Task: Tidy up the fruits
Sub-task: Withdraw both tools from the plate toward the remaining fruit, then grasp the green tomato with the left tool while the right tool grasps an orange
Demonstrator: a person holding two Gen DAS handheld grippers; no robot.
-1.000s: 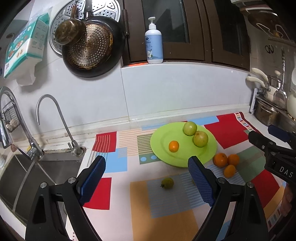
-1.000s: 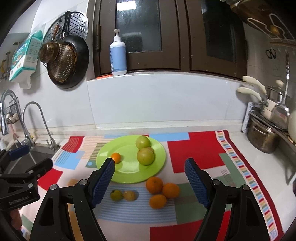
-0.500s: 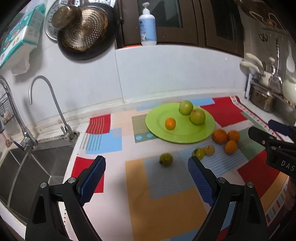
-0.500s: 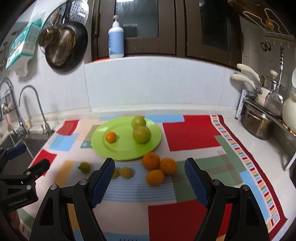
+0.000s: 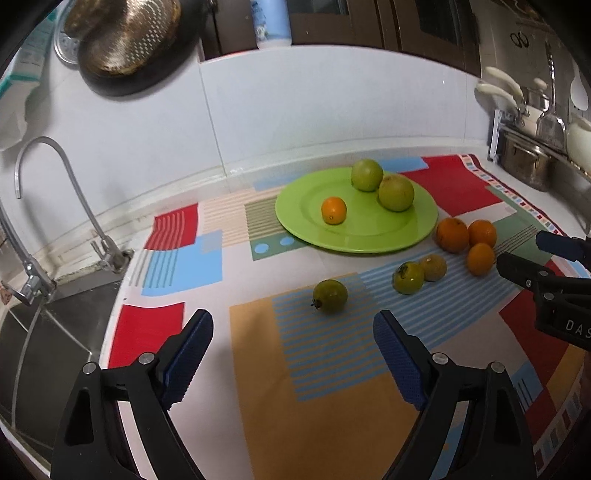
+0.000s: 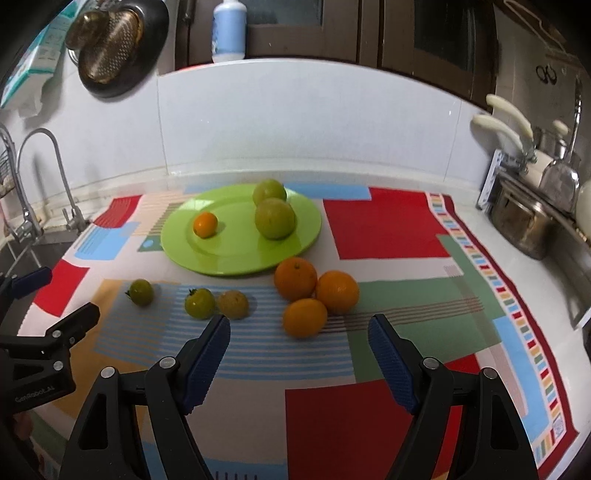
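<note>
A green plate (image 5: 417, 229) (image 6: 177, 240) on the patterned mat holds two green apples (image 5: 396, 192) (image 6: 275, 218) and a small orange (image 5: 333, 210) (image 6: 205, 224). Three oranges (image 5: 451, 235) (image 6: 305, 318) lie on the mat beside the plate. A small green tomato (image 5: 330, 296) (image 6: 141, 292) lies alone, with two more small fruits (image 5: 408, 277) (image 6: 200, 303) close together. My left gripper (image 5: 293, 354) is open and empty, just short of the lone tomato. My right gripper (image 6: 299, 354) is open and empty, just short of the nearest orange.
A sink with taps (image 5: 107, 254) lies at the left. Pots and utensils (image 6: 524, 225) stand at the right. Pans (image 6: 110, 48) hang on the tiled wall and a soap bottle (image 6: 228, 31) stands on the ledge.
Both grippers have tilted down and moved in closer to the counter, so the loose fruit now lies nearer their fingertips. Both stay open and no fruit has moved.
</note>
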